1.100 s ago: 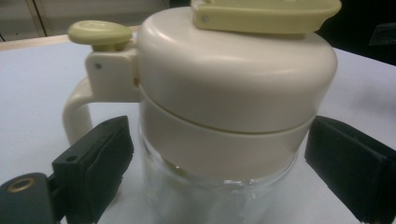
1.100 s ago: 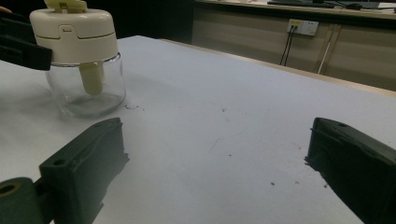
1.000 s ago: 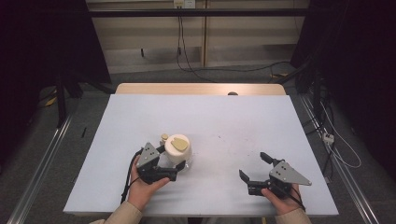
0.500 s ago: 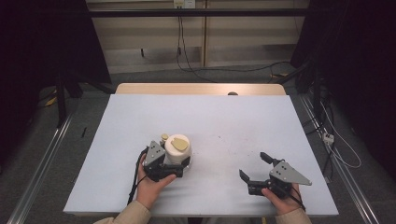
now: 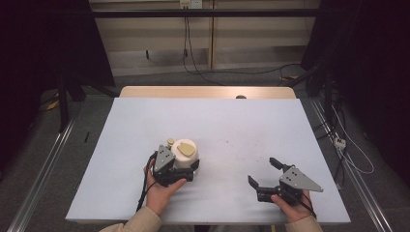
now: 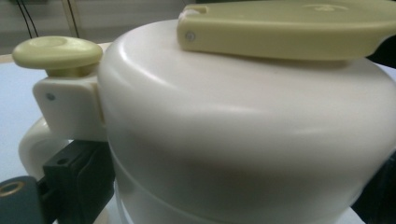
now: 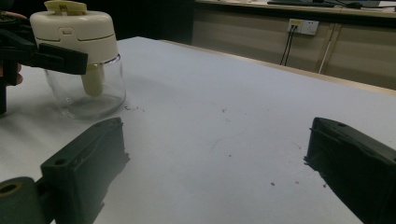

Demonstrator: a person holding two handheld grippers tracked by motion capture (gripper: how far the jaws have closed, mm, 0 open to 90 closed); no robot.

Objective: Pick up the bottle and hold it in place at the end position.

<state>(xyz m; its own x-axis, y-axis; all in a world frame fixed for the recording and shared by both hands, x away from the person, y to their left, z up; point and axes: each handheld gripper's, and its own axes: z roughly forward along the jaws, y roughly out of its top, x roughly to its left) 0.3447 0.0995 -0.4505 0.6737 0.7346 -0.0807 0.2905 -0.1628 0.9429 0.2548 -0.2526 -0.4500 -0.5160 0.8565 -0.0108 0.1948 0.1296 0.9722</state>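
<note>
Table [image 5: 270, 130] evenly, brightly lit from overhead; frame edges left and right fall into darkness. Left gripper view soft, close jar [image 6: 243, 135] out of focus, faint sheen. Right gripper view's near jaws blurred.

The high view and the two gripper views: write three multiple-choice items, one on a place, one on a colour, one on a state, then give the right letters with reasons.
1. Where does the jar stand?
A. on the table's left half
B. by the right gripper
C. on the floor

2. What colour is the jar's cap?
A. red
B. cream
C. blue

3. How do the right gripper's jaws stand?
A. clamped on the jar
C. shut on nothing
B. open

Answers: 1 A, it sits on the table at the left gripper; 2 B, cream above clear glass; 3 B, jaws apart.
</note>
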